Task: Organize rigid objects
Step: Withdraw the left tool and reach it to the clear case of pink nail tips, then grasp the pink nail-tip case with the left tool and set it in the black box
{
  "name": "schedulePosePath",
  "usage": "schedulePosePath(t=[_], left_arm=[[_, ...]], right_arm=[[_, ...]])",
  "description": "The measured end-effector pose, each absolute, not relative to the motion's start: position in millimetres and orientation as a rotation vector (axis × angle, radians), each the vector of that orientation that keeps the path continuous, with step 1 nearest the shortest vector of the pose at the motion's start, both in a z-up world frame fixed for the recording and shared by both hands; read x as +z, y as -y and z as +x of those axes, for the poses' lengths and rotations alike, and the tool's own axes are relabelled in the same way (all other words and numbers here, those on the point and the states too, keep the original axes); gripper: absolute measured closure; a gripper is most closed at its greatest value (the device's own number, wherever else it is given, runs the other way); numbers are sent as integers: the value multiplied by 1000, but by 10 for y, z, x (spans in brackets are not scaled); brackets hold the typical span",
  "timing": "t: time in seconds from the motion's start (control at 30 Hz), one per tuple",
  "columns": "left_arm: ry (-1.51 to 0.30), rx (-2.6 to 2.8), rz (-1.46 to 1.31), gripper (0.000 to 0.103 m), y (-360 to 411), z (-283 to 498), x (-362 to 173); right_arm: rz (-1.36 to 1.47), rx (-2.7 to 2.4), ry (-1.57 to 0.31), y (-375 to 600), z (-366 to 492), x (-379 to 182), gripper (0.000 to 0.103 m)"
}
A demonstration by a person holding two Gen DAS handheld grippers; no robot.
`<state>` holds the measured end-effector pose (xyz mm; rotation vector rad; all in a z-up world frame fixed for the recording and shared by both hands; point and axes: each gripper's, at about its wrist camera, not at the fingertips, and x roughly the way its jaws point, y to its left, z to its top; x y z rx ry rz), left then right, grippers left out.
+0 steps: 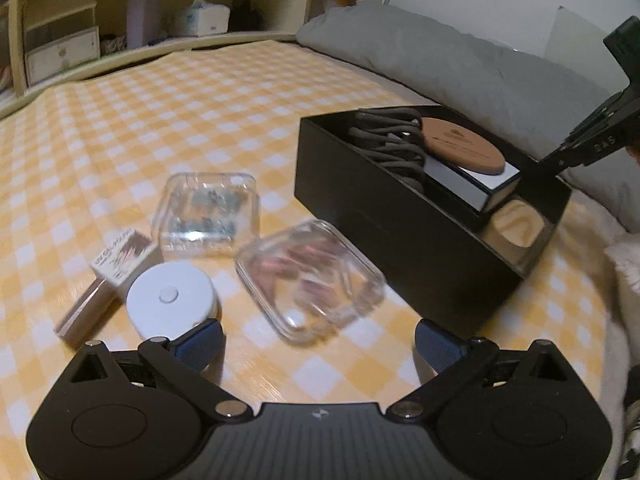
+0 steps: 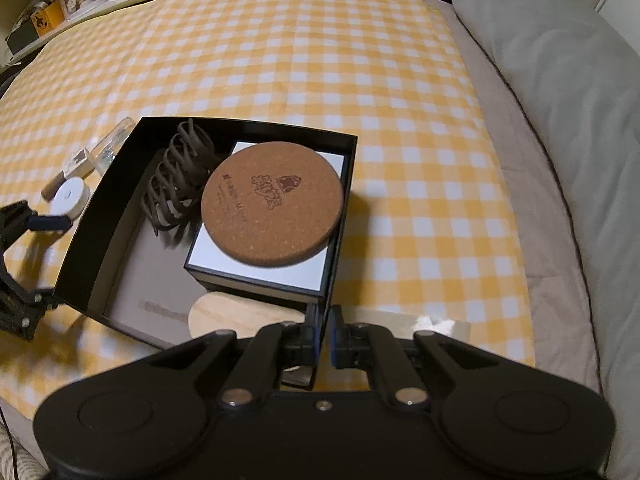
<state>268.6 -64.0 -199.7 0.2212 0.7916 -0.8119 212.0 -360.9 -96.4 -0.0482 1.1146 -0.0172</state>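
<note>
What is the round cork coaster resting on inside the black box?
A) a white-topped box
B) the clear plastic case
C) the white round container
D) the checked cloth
A: the cork coaster lies on the white-topped box inside the black box.

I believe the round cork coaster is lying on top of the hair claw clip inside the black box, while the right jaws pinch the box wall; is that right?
Not quite. The right wrist view shows the cork coaster lying on the white-topped box, with the hair claw clip beside it. The rest holds: all sit inside the black box, whose wall the right gripper pinches.
</note>
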Motion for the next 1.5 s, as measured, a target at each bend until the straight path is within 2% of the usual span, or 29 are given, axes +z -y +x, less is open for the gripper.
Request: schedulePosePath(t=[0.43,0.73,0.9,1.0,1.27,1.33,1.37,1.5], left_arm=[[-665,-920,247,0,799,3088,-2108],[-768,-1044,223,2,687,2979,-2000],[-766,-1042,400,6,726,2737,-2007],[-765,-1021,389,10,738,2775,-2006],[-737,-961,362,10,893,2959,-2029],[-725,-957,381,13,925,2914,-2033],[-721,-958,377,22,919,2900,-2025],[-758,-921,309,23,861,2886,-1962]], right_arm=[[-82,-13,-1120,3589,2125,-968,98],[-92,-15,-1128,3576,2137,-991,98],[-93,-14,-1128,3577,2139,-992,98],[-97,-15,-1132,3569,2135,-995,98],[-105,-13,-1135,3566,2137,-1000,98],[-106,-12,-1136,3565,2138,-1002,98],[-107,-13,-1136,3560,2138,-1004,98],[-106,-14,-1137,3560,2145,-1007,98]])
